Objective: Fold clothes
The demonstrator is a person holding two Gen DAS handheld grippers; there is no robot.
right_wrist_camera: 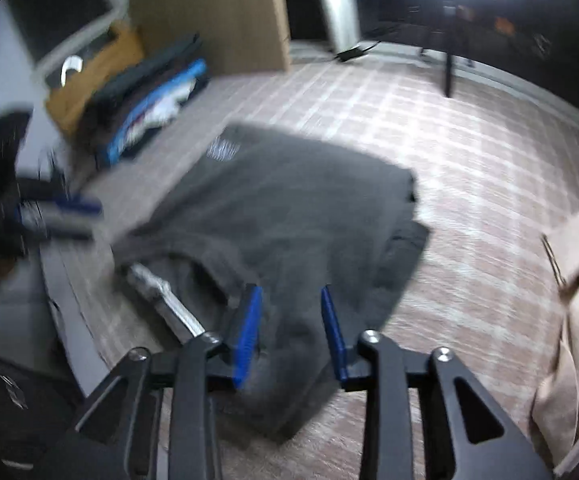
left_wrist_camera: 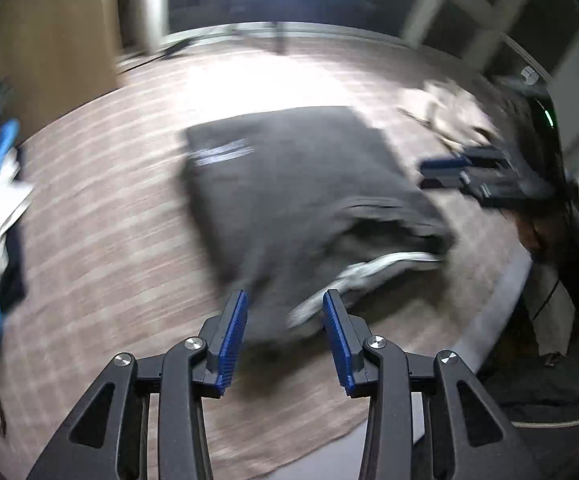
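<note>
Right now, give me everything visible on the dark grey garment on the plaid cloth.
The dark grey garment lies mostly flat on the pinkish plaid cloth, partly folded into a rough rectangle. It looks like soft, thick knit. A small white printed mark sits near its far corner. The near end is bunched, with a pale light-grey ribbed edge showing. The left gripper and the right gripper hang open at that near end; motion blur hides whether they touch it.

Left hand-held gripper [left_wrist_camera: 285, 300] and right hand-held gripper [right_wrist_camera: 291, 296], jaws apart, empty.
</note>
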